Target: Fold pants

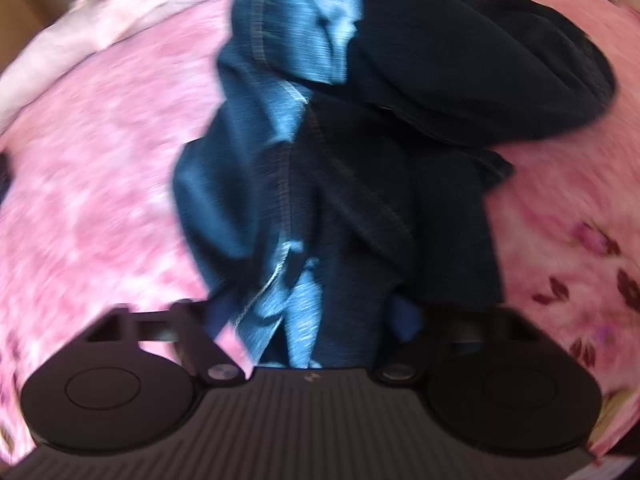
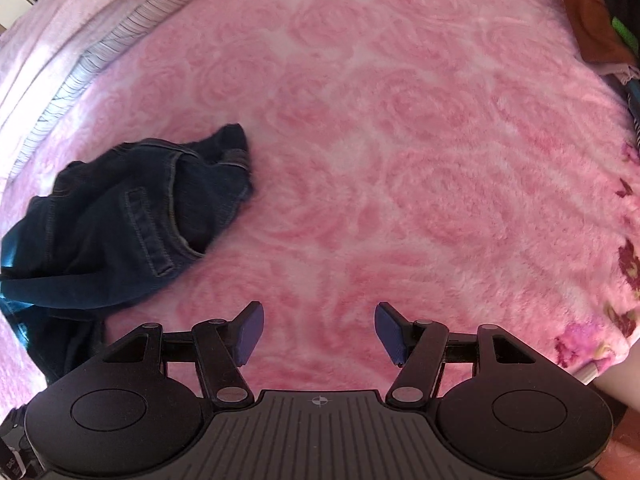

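Note:
Dark blue denim pants (image 1: 340,160) lie crumpled on the pink blanket (image 1: 100,180) and fill the middle of the blurred left wrist view. Their paler inside shows at the top and near the bottom. My left gripper (image 1: 312,320) stands wide open, with a bunch of the denim lying between its blue pads (image 1: 404,316). In the right wrist view the pants (image 2: 120,216) sit heaped at the left, waistband and a pocket seam showing. My right gripper (image 2: 318,332) is open and holds nothing, hovering over bare blanket to the right of the heap.
The rose-patterned pink blanket (image 2: 400,140) covers the bed. A striped cloth (image 2: 120,36) and pale pink bedding (image 2: 52,20) lie along the far left. An orange cloth (image 2: 592,28) sits at the far right, where the blanket's flowered border (image 2: 624,256) marks the bed edge.

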Tool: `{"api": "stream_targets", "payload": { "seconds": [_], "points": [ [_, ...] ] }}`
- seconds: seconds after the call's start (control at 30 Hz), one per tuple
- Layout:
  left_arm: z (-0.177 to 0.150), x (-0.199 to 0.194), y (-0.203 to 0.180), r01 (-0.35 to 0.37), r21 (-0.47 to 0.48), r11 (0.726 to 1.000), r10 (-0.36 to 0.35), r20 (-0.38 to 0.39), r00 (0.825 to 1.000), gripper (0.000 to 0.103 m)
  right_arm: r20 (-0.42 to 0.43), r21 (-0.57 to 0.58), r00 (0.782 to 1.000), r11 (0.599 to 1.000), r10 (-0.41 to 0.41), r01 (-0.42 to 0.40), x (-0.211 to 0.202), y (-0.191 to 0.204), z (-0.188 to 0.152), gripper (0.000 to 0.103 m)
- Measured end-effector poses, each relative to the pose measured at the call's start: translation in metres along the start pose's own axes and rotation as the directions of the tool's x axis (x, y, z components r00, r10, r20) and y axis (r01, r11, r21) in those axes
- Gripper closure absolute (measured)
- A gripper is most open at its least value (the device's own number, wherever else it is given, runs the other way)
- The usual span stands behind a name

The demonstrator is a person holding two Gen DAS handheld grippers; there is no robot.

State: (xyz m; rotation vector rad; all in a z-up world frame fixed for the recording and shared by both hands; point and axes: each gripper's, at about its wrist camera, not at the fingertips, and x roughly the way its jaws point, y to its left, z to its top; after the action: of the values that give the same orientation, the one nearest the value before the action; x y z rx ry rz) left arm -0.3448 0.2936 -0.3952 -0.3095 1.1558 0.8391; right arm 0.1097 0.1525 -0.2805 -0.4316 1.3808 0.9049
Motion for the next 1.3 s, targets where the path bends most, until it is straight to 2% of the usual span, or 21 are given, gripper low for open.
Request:
{"api": "stream_targets", "payload": {
  "seconds": [0.03,0.13,0.27,0.37,0.43,0.53,0.6,0.73,0.8,0.83,0.87,0.9,0.97,1.0,1.03,1.07,1.1,1.13,1.2,1.27,1.3],
  "points": [
    [0.002,0.001,-0.002,0.012,0.046,0.999,-0.013,0.007,1.000,0.065,-0.007,0.006,1.000,1.000,0.000,0.000,0.004,-0.001,0.002,0.044],
    [0.013,-0.004,0.003,0.007,0.163,0.987,-0.009,0.009,1.000,0.086,-0.013,0.033,1.000,0.999,-0.001,0.002,0.011,-0.001,0.005,0.044],
    [0.039,-0.011,0.060,-0.148,0.159,0.976,0.143,0.043,0.989,0.090,0.033,0.067,0.999,0.997,0.042,-0.044,0.010,0.006,0.011,0.044],
    [0.066,-0.004,0.123,-0.280,0.131,0.951,0.276,0.050,0.960,0.090,0.069,0.106,0.994,0.990,0.089,-0.096,0.017,0.013,0.015,0.044],
    [0.079,0.008,0.155,-0.323,0.156,0.934,0.320,0.044,0.946,0.090,0.091,0.139,0.989,0.982,0.117,-0.129,0.026,0.017,0.019,0.044],
    [0.087,0.024,0.180,-0.252,0.191,0.949,0.257,0.001,0.967,0.084,0.141,0.204,0.974,0.957,0.179,-0.206,0.050,0.018,0.028,0.044],
    [0.080,0.025,0.185,-0.225,0.165,0.960,0.229,-0.003,0.973,0.084,0.184,0.269,0.960,0.929,0.210,-0.255,0.068,0.015,0.040,0.044],
    [0.060,0.001,0.204,-0.137,-0.069,0.988,0.137,-0.010,0.991,0.079,0.227,0.379,0.935,0.859,0.274,-0.344,0.108,0.004,0.068,0.044],
    [0.049,-0.016,0.212,-0.087,-0.195,0.977,0.088,-0.003,0.996,0.075,0.208,0.395,0.932,0.847,0.295,-0.357,0.127,0.000,0.077,0.044],
    [0.045,-0.024,0.214,-0.075,-0.256,0.964,0.076,-0.004,0.997,0.065,0.219,0.384,0.923,0.842,0.316,-0.379,0.133,0.001,0.079,0.036],
    [0.039,-0.032,0.220,-0.066,-0.327,0.943,0.069,-0.003,0.998,0.059,0.238,0.366,0.909,0.835,0.343,-0.411,0.136,0.003,0.080,0.028],
    [0.031,-0.039,0.226,-0.049,-0.407,0.912,0.058,0.008,0.998,0.052,0.246,0.344,0.897,0.833,0.366,-0.434,0.138,0.008,0.080,0.028],
    [0.015,-0.052,0.237,-0.015,-0.560,0.828,0.035,0.025,0.999,0.052,0.216,0.280,0.884,0.840,0.415,-0.464,0.141,0.021,0.081,0.037],
    [0.009,-0.057,0.242,0.003,-0.630,0.777,0.027,0.038,0.999,0.051,0.193,0.254,0.887,0.851,0.421,-0.459,0.142,0.029,0.081,0.040],
    [0.003,-0.060,0.247,0.025,-0.697,0.716,0.018,0.054,0.998,0.050,0.190,0.239,0.896,0.866,0.402,-0.439,0.142,0.035,0.081,0.052],
    [-0.004,-0.063,0.251,0.049,-0.761,0.647,0.008,0.072,0.997,0.048,0.189,0.251,0.897,0.864,0.399,-0.437,0.142,0.035,0.080,0.073],
    [-0.010,-0.063,0.255,0.079,-0.815,0.575,-0.005,0.093,0.996,0.043,0.193,0.292,0.892,0.844,0.409,-0.450,0.143,0.030,0.079,0.076],
    [-0.015,-0.064,0.258,0.108,-0.858,0.502,-0.012,0.118,0.993,0.038,0.205,0.339,0.887,0.820,0.415,-0.462,0.142,0.025,0.078,0.085],
    [-0.025,-0.061,0.261,0.129,-0.916,0.379,-0.014,0.134,0.991,0.035,0.240,0.356,0.880,0.806,0.410,-0.473,0.131,0.020,0.075,0.091],
    [-0.034,-0.054,0.262,0.124,-0.948,0.292,-0.026,0.122,0.992,0.033,0.249,0.352,0.879,0.808,0.406,-0.473,0.118,0.018,0.075,0.092],
    [-0.042,-0.050,0.262,0.116,-0.965,0.237,-0.032,0.112,0.993,0.033,0.249,0.342,0.880,0.813,0.405,-0.471,0.113,0.018,0.076,0.092]
  ]
}}
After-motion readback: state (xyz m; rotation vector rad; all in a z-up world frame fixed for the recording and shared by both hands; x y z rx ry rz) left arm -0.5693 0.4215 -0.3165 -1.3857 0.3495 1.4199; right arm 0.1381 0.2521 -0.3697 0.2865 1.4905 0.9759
